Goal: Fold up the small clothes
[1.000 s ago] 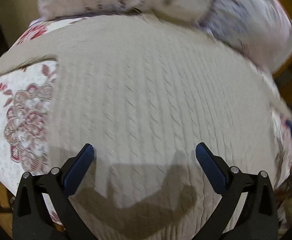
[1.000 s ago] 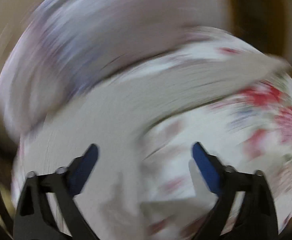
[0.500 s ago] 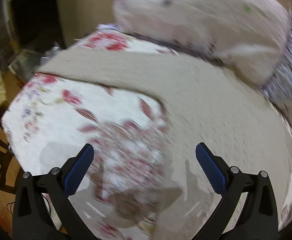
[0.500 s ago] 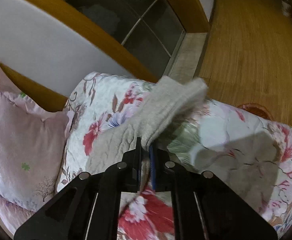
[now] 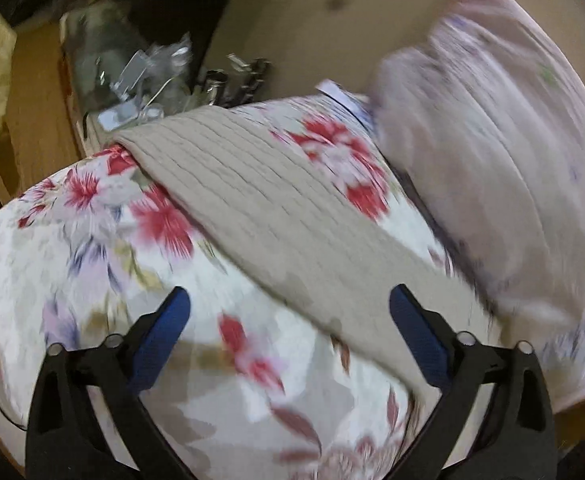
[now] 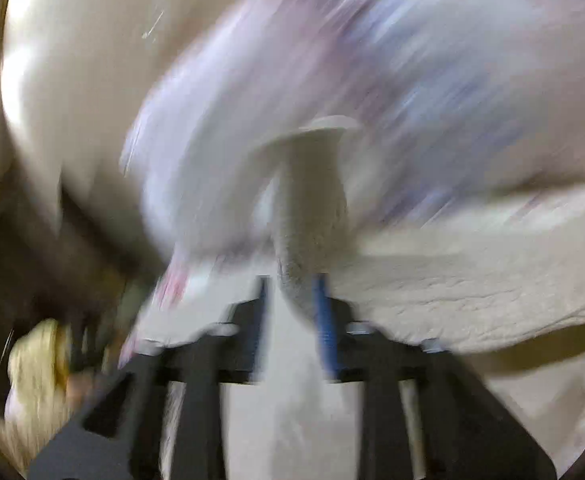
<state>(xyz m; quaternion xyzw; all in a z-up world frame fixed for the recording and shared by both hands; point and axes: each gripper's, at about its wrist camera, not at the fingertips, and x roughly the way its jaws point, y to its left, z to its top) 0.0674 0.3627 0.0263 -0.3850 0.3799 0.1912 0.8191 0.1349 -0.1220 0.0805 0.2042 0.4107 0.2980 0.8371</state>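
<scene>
A beige cable-knit sweater lies on a floral bedspread (image 5: 92, 248). In the left wrist view one sleeve (image 5: 260, 208) of it stretches diagonally from upper left to lower right. My left gripper (image 5: 288, 312) is open and empty, hovering above the sleeve's lower edge. In the blurred right wrist view my right gripper (image 6: 292, 292) is shut on a raised fold of the sweater (image 6: 312, 208), with the rest of the knit (image 6: 472, 292) spread to the right.
A pale pink pillow (image 5: 492, 152) lies at the right of the bed and fills the background of the right wrist view (image 6: 332, 80). A cluttered bedside surface with shiny items (image 5: 144, 68) stands beyond the bed's far left corner.
My right gripper, still shut on the sweater part, has swung from facing the floor toward the pillow. My left gripper has shifted further left along the sleeve and stays open.
</scene>
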